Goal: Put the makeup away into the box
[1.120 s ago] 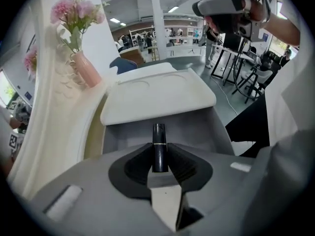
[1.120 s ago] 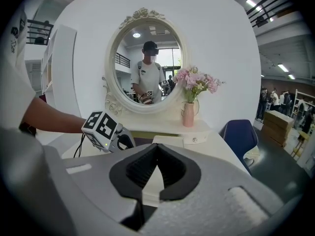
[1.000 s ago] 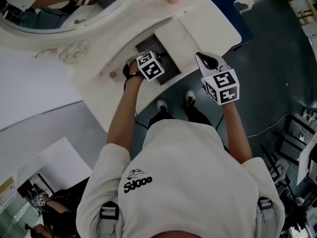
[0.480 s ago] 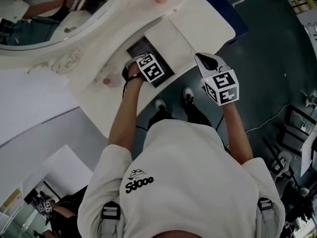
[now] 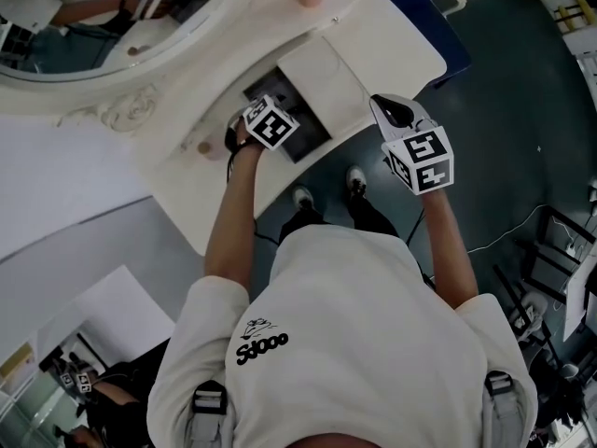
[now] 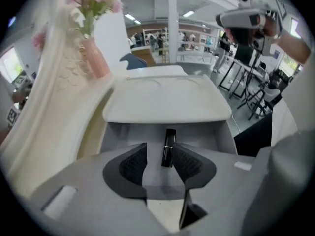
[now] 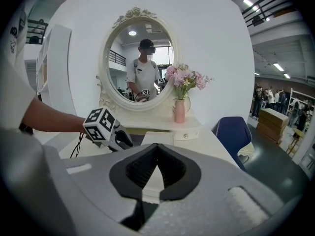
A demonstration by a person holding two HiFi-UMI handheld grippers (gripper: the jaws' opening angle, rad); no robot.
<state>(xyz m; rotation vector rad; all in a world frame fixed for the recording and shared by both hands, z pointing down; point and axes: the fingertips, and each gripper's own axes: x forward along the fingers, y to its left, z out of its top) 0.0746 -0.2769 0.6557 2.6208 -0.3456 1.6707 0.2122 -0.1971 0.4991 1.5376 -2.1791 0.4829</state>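
A black lipstick [image 6: 169, 148] lies lengthwise on the grey floor of the open box [image 6: 114, 137], a well sunk in the white dressing table with its lid [image 6: 167, 102] folded back. My left gripper [image 6: 158, 154] points steeply down into the box [image 5: 300, 124]. Its jaws are opening, and the lipstick sits in the gap with neither pad pressing on it. In the head view, its marker cube [image 5: 270, 122] hides the fingertips. My right gripper [image 7: 156, 146] hangs off the table's front edge with its tips touching and nothing between them; its own marker cube [image 5: 422, 160] shows in the head view.
A pink vase of flowers [image 7: 179, 111] stands at the back of the table under the oval mirror [image 7: 140, 63]. A blue chair [image 7: 234, 134] stands to the right of the table. A small round thing [image 5: 205, 146] lies on the tabletop left of the box.
The left gripper's marker cube has shifted a little toward the mirror and rolled. The right gripper has stayed where it was.
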